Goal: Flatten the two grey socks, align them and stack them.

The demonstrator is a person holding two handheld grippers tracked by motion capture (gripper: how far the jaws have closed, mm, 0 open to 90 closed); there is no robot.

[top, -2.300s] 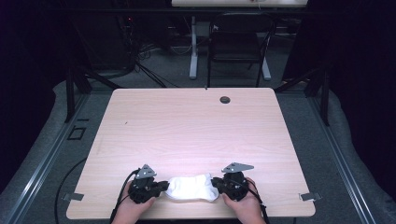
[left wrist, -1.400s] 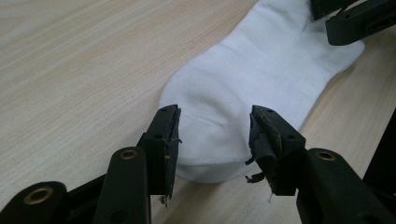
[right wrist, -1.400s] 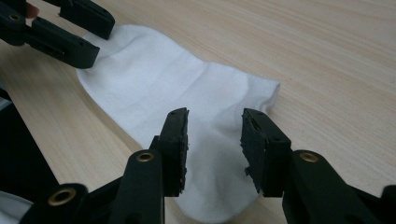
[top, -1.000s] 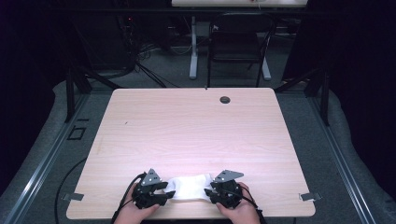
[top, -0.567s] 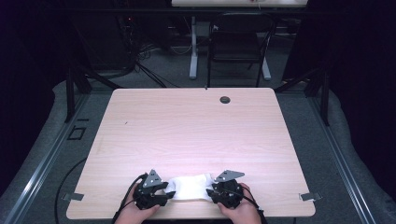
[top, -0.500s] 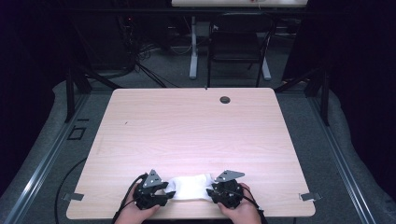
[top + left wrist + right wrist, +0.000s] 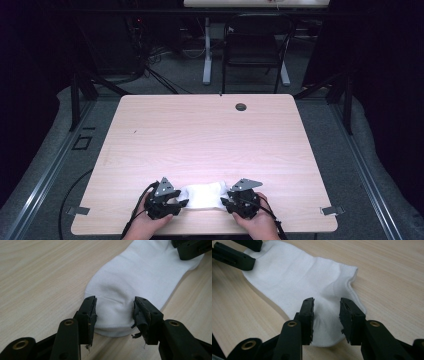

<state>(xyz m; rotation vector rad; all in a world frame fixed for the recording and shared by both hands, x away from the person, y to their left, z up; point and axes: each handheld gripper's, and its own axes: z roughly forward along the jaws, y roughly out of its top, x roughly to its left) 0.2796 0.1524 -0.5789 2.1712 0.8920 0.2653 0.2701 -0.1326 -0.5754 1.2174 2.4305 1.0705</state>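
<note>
A white sock (image 7: pixel 202 195) lies flat near the front edge of the wooden table (image 7: pixel 210 135). My left gripper (image 7: pixel 181 204) is at its left end. In the left gripper view the jaws (image 7: pixel 114 315) stand apart, one on each side of the rounded toe of the sock (image 7: pixel 140 272), and are not pinching it. My right gripper (image 7: pixel 225 202) is at the other end. Its jaws (image 7: pixel 327 315) have just been opening and straddle the cuff end of the sock (image 7: pixel 294 272), with fabric showing in the gap between them.
A dark round grommet (image 7: pixel 241 106) sits near the table's far edge. Behind the table are a black chair (image 7: pixel 255 50) and a desk leg on the grey floor. The table's front edge runs just below both hands.
Since the earliest frame both grippers have come inward onto the sock's ends, and the sock looks shorter between them. Over the last second nothing has visibly moved.
</note>
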